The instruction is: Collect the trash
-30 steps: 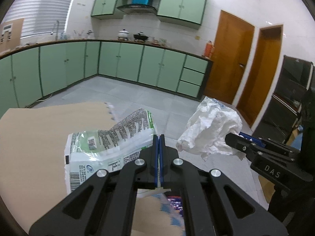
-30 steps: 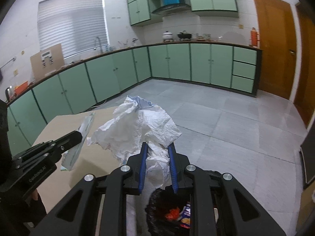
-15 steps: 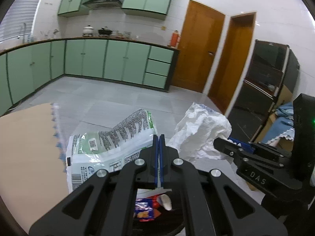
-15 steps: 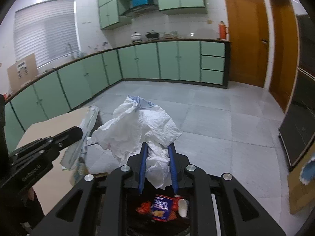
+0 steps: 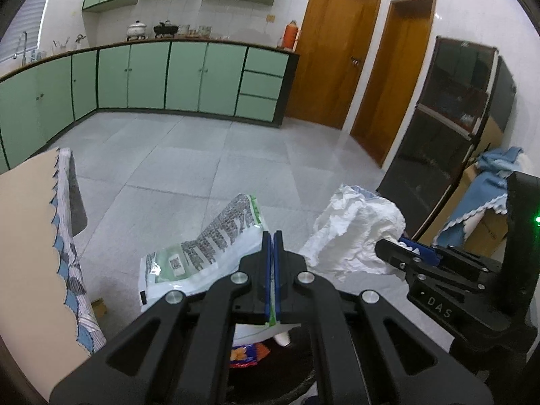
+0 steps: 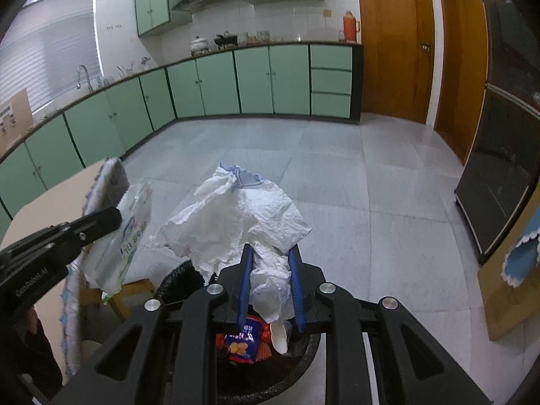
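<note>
Two hand-held grippers hang over one black bin (image 6: 303,368) on the floor: the left hand-held gripper (image 5: 271,246) is clamped on one green-and-white plastic wrapper (image 5: 202,260), and the right hand-held gripper (image 6: 270,263) is pinched around one crumpled white paper wad (image 6: 236,222) just to its right. One orange-and-blue snack bag (image 6: 241,342) and one white cup (image 6: 279,335) lie inside the bin, and the cloth-edged worktop (image 5: 27,229) stands at the left.
</note>
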### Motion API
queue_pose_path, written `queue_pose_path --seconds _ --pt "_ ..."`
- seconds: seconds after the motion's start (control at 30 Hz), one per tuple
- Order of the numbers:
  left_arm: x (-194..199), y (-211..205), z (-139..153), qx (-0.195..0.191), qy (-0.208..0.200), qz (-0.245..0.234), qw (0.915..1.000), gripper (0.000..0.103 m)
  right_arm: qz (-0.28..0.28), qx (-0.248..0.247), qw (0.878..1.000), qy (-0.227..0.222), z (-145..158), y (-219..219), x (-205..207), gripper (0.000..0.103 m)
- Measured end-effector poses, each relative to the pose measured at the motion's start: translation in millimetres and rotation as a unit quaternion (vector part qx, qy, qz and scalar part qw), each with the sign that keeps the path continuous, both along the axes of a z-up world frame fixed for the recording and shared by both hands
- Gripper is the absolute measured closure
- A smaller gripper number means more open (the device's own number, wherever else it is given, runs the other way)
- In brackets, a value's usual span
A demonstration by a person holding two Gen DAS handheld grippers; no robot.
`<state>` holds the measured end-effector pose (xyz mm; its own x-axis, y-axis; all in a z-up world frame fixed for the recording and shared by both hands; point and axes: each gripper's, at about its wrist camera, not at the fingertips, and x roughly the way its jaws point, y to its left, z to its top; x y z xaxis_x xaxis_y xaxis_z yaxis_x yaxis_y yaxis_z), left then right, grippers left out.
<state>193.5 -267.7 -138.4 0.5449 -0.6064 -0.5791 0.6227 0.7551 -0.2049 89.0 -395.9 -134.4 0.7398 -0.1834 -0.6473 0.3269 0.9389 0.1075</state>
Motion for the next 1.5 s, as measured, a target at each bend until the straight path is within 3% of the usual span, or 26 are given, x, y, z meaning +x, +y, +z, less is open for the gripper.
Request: queue_pose_path --seconds 0.37,0.47,0.63,0.77,0.8,0.87,1.0,1.17,1.5 --pt "20 1 -28 0.036 0.026 0.02 0.9988 0.094 0.012 0.013 1.0 0.021 -24 -5 24 0.08" --pt "21 1 -27 0.038 0.029 0.023 0.9986 0.08 0.015 0.019 0.999 0.038 -32 -11 34 0.077" --pt "24 0 -25 0.039 0.028 0.027 0.9985 0.073 0.017 0.031 0.998 0.056 -44 -15 46 0.073" --pt "25 8 -19 0.036 0.027 0.036 0.9984 0.066 0.016 0.032 0.997 0.064 -49 -15 48 0.053" --pt "24 10 -17 0.036 0.022 0.038 0.9984 0.064 0.015 0.031 0.997 0.064 -48 -14 47 0.044" --pt "23 13 -12 0.037 0.016 0.042 0.9983 0.061 0.012 0.028 0.998 0.059 -45 -11 44 0.032" --pt "18 26 0 0.032 0.008 0.05 0.9982 0.054 0.009 0.016 0.999 0.048 -33 -5 36 0.017" --pt "9 47 20 0.029 -0.004 0.07 0.9971 0.037 0.025 0.027 0.999 0.022 -7 8 22 0.007" --pt "-29 94 58 0.028 -0.025 0.094 0.9949 0.021 0.078 0.023 0.996 -0.023 51 55 -17 0.006"
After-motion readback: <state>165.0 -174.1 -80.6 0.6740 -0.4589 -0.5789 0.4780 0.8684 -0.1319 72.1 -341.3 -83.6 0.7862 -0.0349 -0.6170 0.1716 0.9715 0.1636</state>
